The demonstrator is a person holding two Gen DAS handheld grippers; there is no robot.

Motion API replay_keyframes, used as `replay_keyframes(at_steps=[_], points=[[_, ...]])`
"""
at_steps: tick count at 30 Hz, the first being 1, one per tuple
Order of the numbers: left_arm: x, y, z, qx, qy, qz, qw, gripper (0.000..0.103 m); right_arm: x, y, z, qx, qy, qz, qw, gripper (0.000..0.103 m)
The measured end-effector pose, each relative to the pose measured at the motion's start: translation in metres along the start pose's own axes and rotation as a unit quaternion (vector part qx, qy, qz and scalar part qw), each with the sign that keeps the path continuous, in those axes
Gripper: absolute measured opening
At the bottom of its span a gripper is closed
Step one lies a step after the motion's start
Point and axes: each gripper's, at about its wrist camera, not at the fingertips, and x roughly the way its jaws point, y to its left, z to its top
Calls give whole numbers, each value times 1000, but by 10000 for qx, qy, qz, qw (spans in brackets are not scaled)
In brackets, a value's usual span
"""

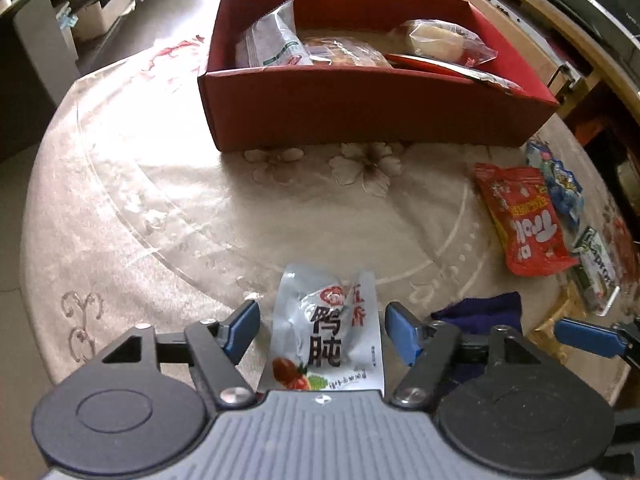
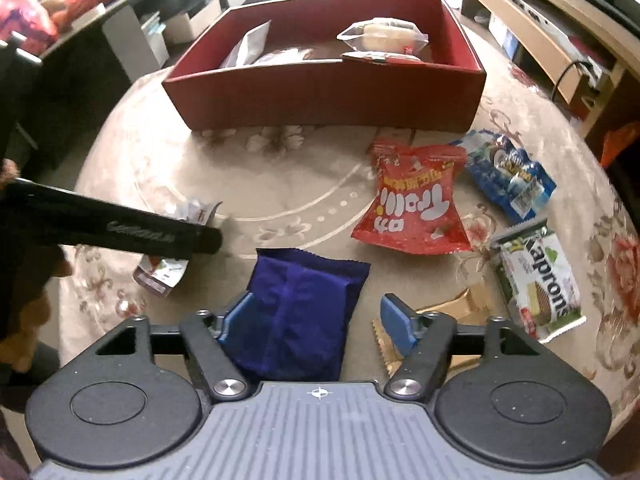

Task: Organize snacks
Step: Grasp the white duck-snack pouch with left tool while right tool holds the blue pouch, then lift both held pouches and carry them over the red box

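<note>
fingers [image 1: 402,338] wide around silver packet [image 1: 326,334], purple pouch [image 2: 298,312] likewise

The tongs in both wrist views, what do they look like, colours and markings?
Both match. Left tongs and right tongs have blue finger pads on black linkage arms with silver pivot screws. Behind sit two round black discs and a ribbed grey body bearing a small white crosshair mark. No cables or sleeves show.

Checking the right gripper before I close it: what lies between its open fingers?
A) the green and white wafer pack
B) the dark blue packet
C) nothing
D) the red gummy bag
B: the right gripper is open with the dark blue packet lying on the table between its fingers, not yet squeezed.
</note>
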Motion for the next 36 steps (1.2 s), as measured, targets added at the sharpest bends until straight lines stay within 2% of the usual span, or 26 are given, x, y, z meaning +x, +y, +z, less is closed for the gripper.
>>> replay_keyframes(at_steps=[7, 11, 13, 15, 17, 20, 22, 24, 26, 27, 31, 36], points=[[-1, -1, -4, 41, -73, 254, 9996, 69, 13, 15, 4, -8, 103, -181, 9998, 80], [-2, 3, -8, 85, -99, 282, 9995, 66, 27, 24, 2, -20, 284, -306, 9991, 88], [-1, 3, -8, 103, -91, 294, 9995, 66, 28, 26, 1, -31, 216, -364, 9991, 92], [0, 4, -7, 91, -62, 254, 9996, 67, 31, 26, 2, 37, 240, -353, 9991, 103], [1, 5, -6, 79, -47, 167, 9998, 74, 37, 27, 2, 34, 315, -422, 9986, 103], [1, 5, -8, 161, -50, 127, 9998, 75, 38, 27, 2, 67, 322, -480, 9983, 103], [1, 5, -8, 192, -51, 135, 9997, 75, 36, 26, 2, 65, 319, -484, 9983, 100], [2, 5, -8, 190, -39, 124, 9997, 75, 31, 26, -1, -61, 274, -622, 9977, 84], [1, 5, -8, 178, -35, 118, 9998, 73, 25, 28, -4, -259, 145, -651, 9974, 74], [1, 5, -8, 157, -35, 113, 9998, 73, 24, 29, -5, -299, 134, -670, 9972, 74], [-2, 9, -8, 68, -48, 48, 10000, 57, 17, 27, -5, -295, 46, -635, 9975, 74], [-5, 13, -10, -93, -70, -12, 9999, 55, 6, 23, -4, -235, -163, -593, 9978, 73]])
